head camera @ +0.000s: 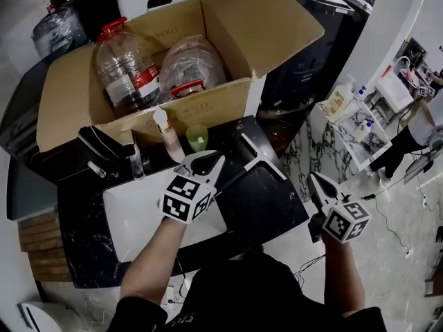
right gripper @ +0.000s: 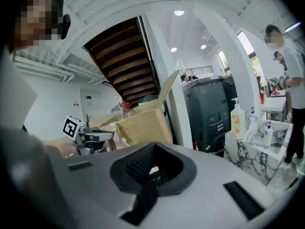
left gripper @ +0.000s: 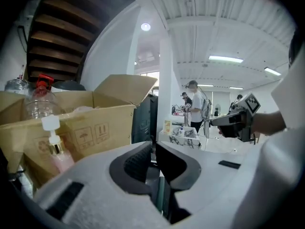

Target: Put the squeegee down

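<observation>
The squeegee (head camera: 257, 155) lies on the black counter (head camera: 273, 209), its white blade toward the box and its dark handle running down-left beside the sink. My left gripper (head camera: 205, 162) hovers above the sink's right edge, just left of the handle and apart from it. Only a narrow slit shows between its jaws, with nothing in it (left gripper: 153, 149). My right gripper (head camera: 320, 185) hangs off the counter's right side, shut and empty (right gripper: 151, 168). Each gripper shows in the other's view: the right gripper (left gripper: 224, 122) and the left gripper (right gripper: 107, 135).
An open cardboard box (head camera: 208, 106) with large plastic bottles (head camera: 124, 68) stands behind the counter. A pump bottle (head camera: 166, 133) and a green cup (head camera: 197, 138) stand by the white sink (head camera: 138, 213). A marble shelf (head camera: 349, 126) with bottles and a person (head camera: 408, 133) are at right.
</observation>
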{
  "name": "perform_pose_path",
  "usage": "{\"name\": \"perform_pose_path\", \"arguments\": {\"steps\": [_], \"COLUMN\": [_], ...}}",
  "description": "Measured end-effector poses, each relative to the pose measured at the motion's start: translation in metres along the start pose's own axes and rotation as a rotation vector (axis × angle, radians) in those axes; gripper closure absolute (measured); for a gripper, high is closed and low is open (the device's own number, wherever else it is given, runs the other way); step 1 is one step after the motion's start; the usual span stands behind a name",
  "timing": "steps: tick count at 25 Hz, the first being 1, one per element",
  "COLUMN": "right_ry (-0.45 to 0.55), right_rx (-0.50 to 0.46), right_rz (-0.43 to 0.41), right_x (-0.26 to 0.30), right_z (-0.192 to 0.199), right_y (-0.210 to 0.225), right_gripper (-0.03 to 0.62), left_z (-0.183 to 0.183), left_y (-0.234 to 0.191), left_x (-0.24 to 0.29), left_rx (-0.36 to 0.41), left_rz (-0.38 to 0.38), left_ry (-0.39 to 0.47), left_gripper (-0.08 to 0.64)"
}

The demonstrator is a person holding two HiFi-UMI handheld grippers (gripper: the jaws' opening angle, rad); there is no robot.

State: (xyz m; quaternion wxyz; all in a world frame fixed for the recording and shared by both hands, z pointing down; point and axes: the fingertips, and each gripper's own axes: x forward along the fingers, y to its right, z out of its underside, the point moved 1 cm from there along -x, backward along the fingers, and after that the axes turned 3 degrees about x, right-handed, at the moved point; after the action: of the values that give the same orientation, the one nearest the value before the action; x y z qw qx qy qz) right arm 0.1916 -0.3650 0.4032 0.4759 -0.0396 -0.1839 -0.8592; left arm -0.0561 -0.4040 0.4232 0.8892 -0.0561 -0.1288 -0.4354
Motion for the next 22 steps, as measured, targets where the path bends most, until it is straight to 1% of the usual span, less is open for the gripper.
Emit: {"name": "perform_pose_path", "arguments": {"steps": [3,8,12,14,16,18,19,20,22], "right_ry": [0.031,0.08,0.159,0.196,0.205,0.217,0.234,0.255,0.294], "right_rx": [-0.011,-0.032,-0.047,-0.074,-0.137,-0.202,-0.219,-0.223,-0.199], "right_rz": [0.006,-0.026,-0.07,-0.1,-0.128,-0.158,-0.173,-0.184,-0.192], "right_x": [-0.006,-0.008,-0.009,-0.012,-0.015,-0.017,-0.02,-0.025,-0.037], "right_z": [-0.013,-0.036,-0.067,-0.083,-0.097,-0.113,-0.121,-0.128,-0.133], "right_y": [-0.006,-0.013,-0.018,-0.023,-0.031,-0.037,-0.04,-0.042,-0.042], "right_gripper": [0.586,0.586,0.588,0.588,0.588,0.588,0.588,0.588,0.588], "left_z": [-0.013,-0.043,-0.083,-0.103,-0.121,-0.134,-0.137,-0.136,-0.126], "left_y": [-0.001,-0.003,0.0,0.003,0.007,0.01,0.013,0.016,0.022], "left_x": [-0.02,-0.042,-0.059,-0.065,-0.068,-0.069,-0.069,-0.067,-0.06], "left_rx": [-0.018,-0.029,-0.023,-0.011,0.003,0.01,0.009,0.006,-0.009], "left_rz": [-0.022,-0.076,-0.155,-0.198,-0.225,-0.245,-0.253,-0.261,-0.271], "left_ry": [0.055,0.137,0.229,0.282,0.323,0.348,0.353,0.35,0.326], "left_gripper": [0.536,0.551,0.551,0.551,0.551,0.551,0.551,0.551,0.552]}}
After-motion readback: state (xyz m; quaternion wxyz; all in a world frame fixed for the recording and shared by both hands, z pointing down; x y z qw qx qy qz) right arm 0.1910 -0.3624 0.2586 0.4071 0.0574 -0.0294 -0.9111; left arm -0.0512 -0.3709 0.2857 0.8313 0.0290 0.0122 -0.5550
